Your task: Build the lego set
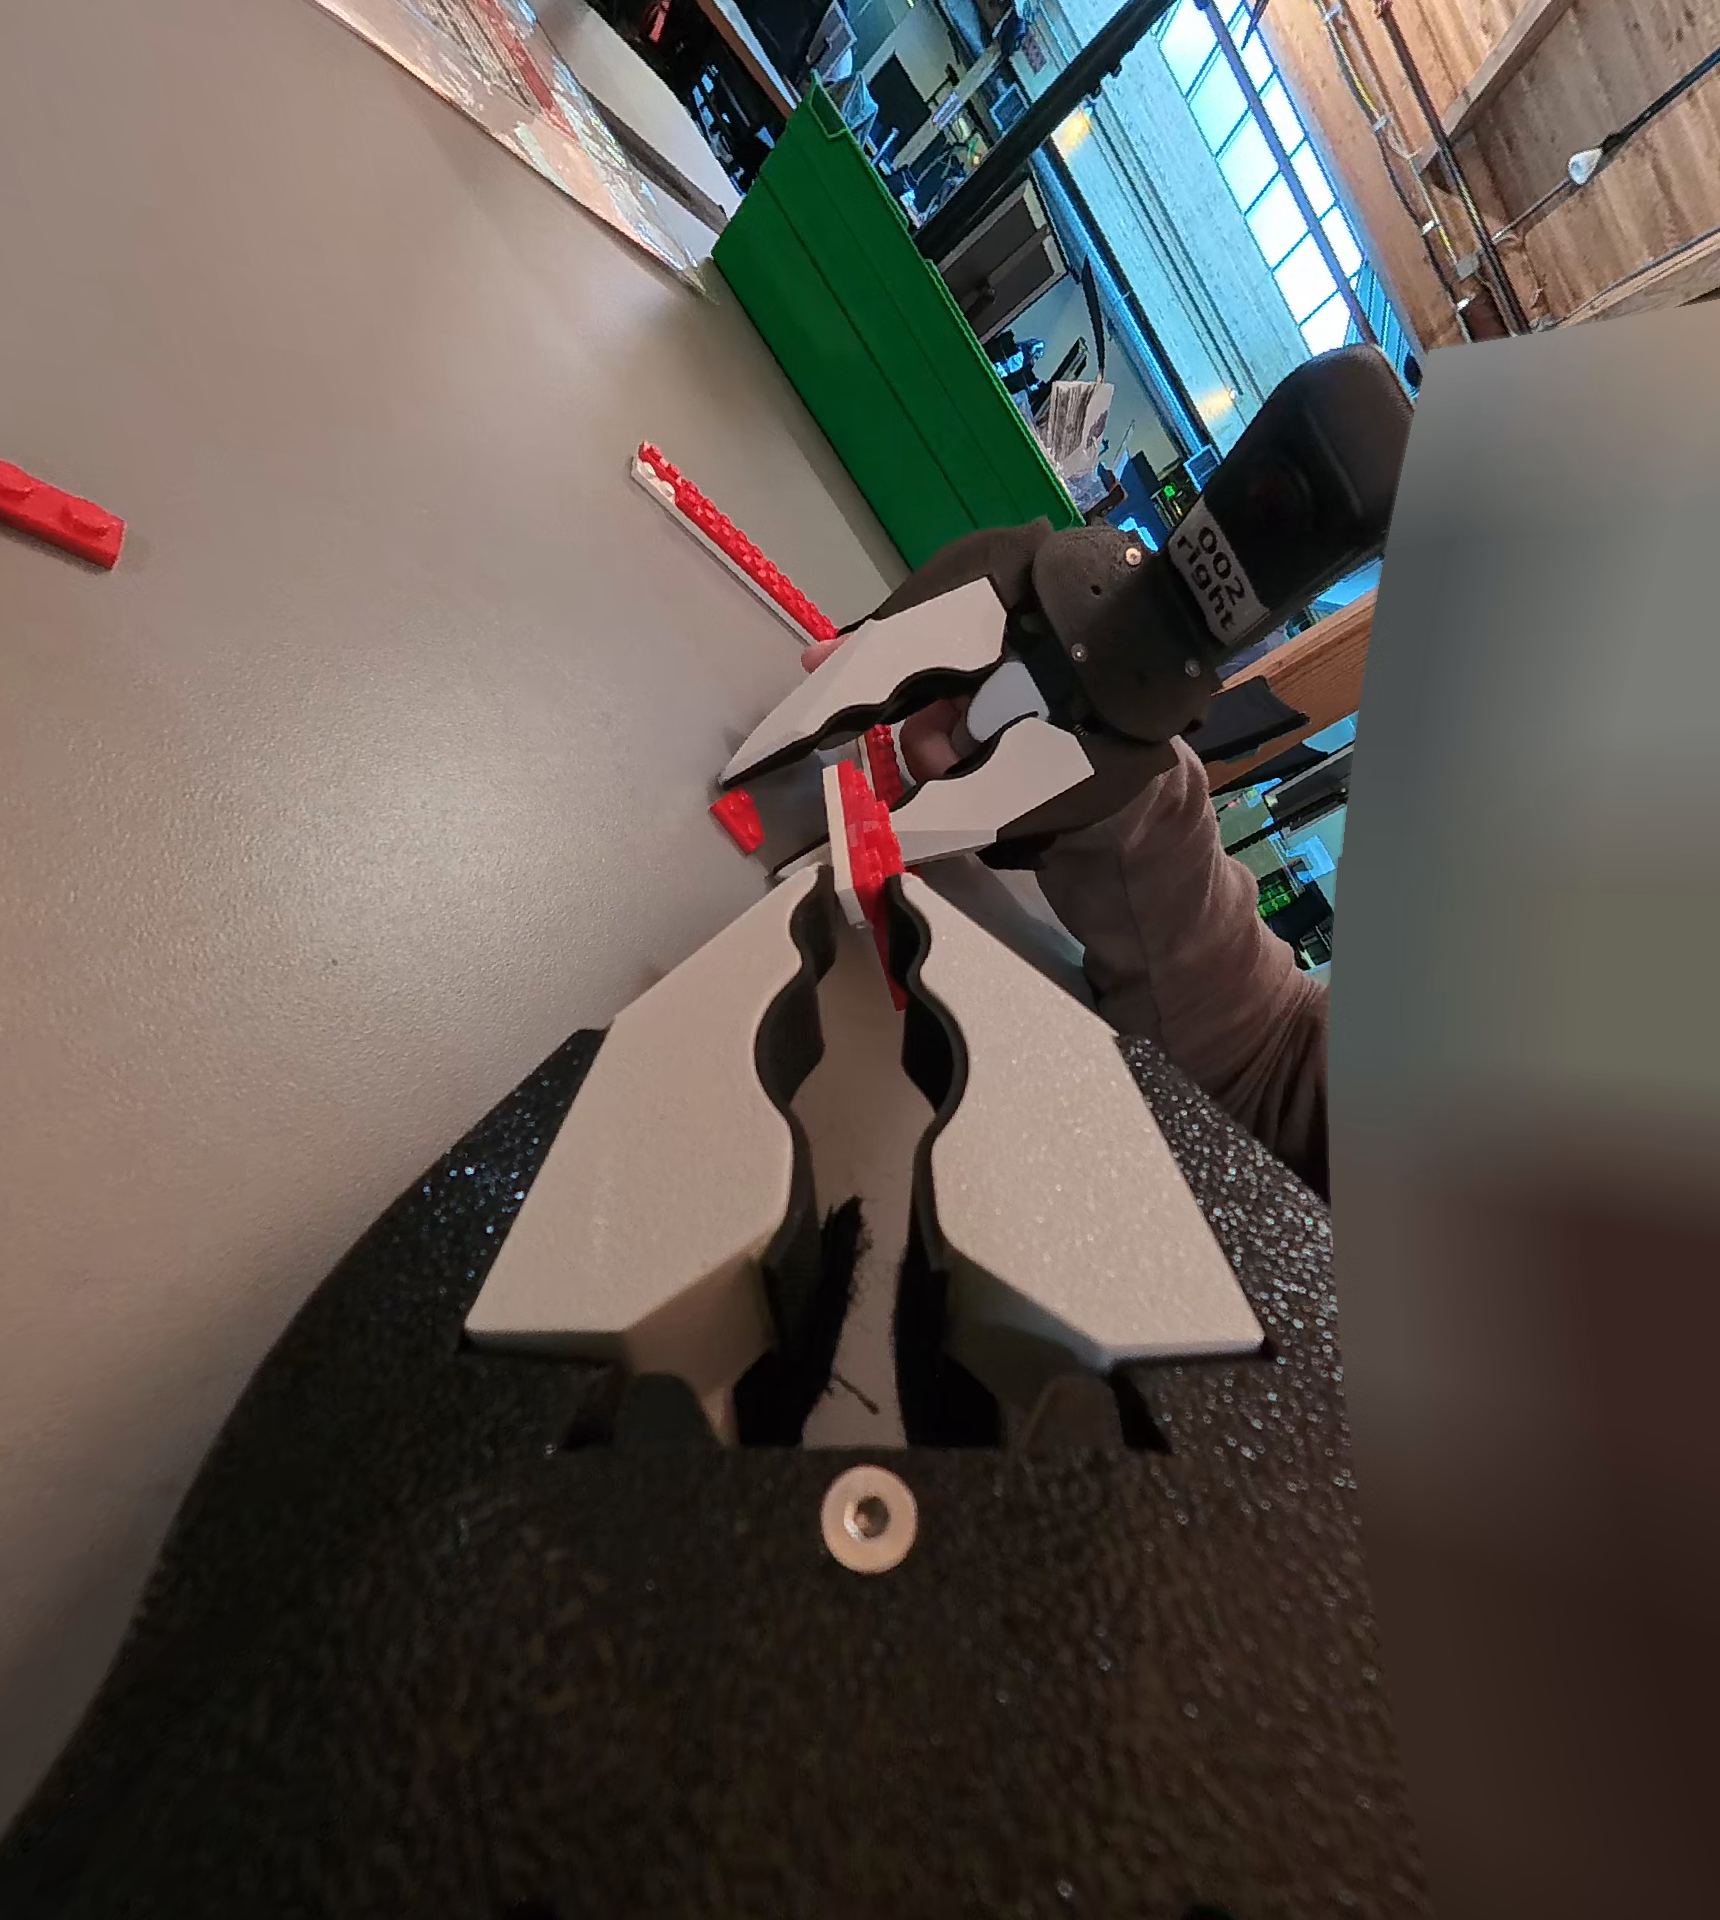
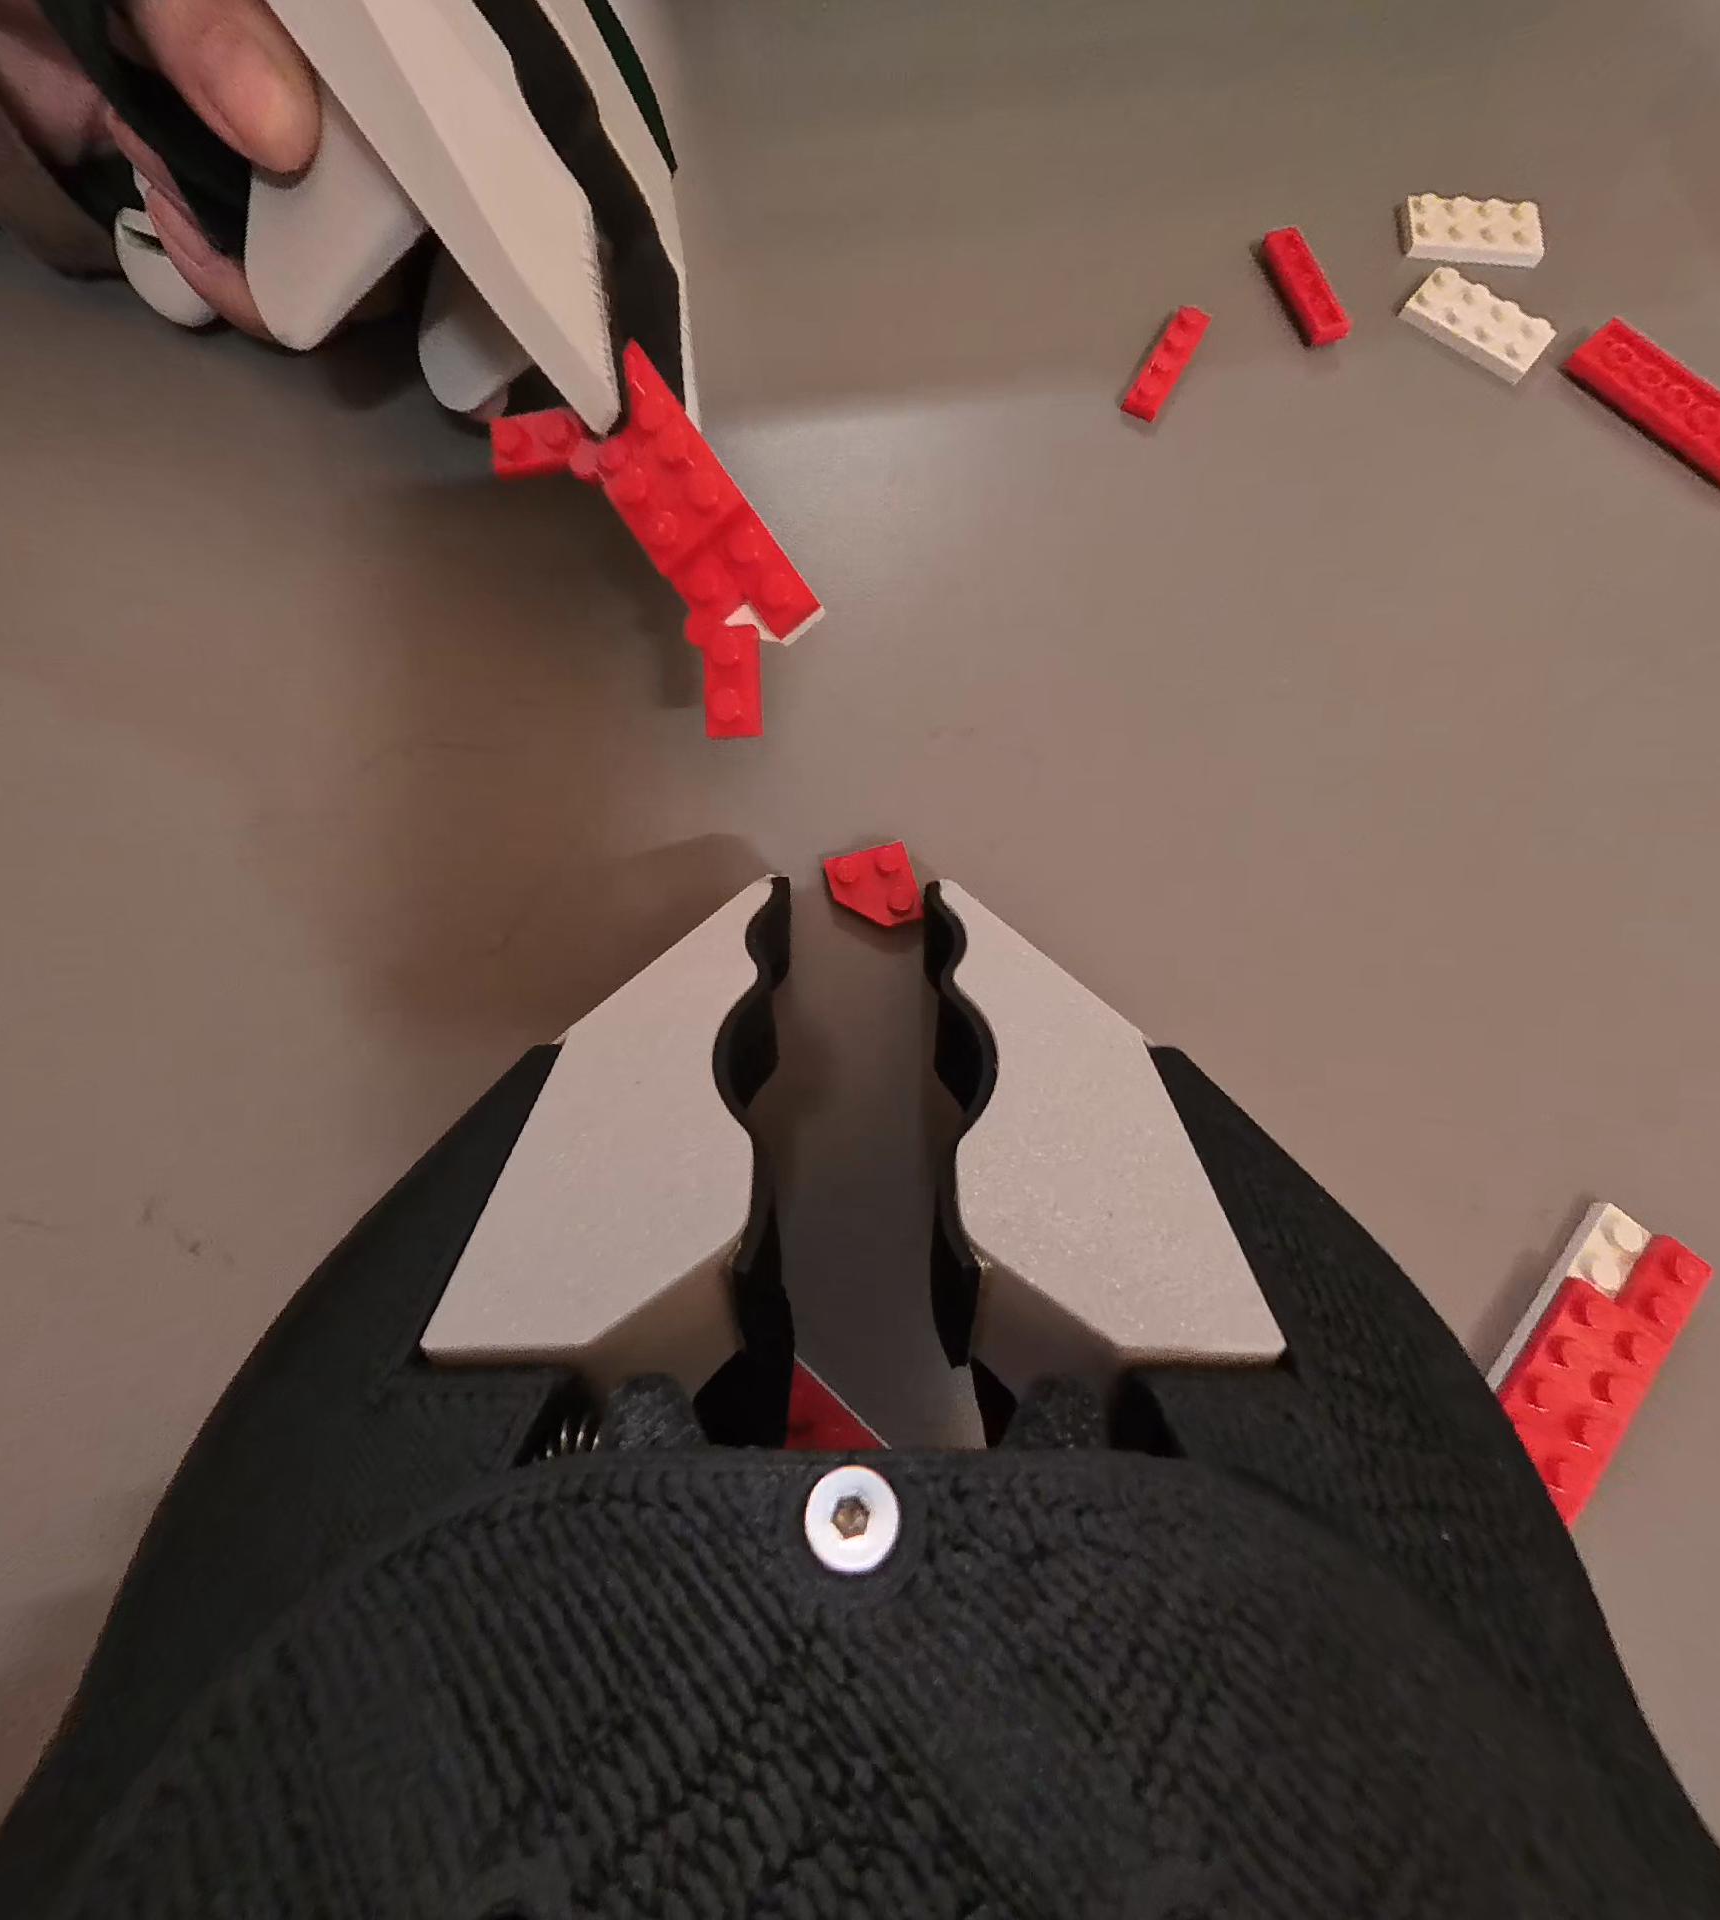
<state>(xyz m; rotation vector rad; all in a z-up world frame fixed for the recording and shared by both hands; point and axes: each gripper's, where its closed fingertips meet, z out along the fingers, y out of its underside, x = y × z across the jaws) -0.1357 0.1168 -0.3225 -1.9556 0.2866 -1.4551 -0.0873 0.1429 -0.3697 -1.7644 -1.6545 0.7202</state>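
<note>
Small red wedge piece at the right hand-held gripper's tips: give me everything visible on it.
The red wedge plate is a thin, glossy plastic Lego piece with studs on top and angled, cut corners. It lies flat, studs up, on the grey table, just ahead of the open right hand-held gripper, roughly between its fingertips. It looks close to the right-hand fingertip, though contact cannot be confirmed. No other brick touches it.

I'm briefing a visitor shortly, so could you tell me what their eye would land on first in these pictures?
First, the left gripper, upper left in the right wrist view, shut on a red-and-white LEGO assembly held over the grey table. Next, the open right gripper with a small red wedge plate lying at its fingertips. Loose red and white pieces lie scattered at upper right.
</note>
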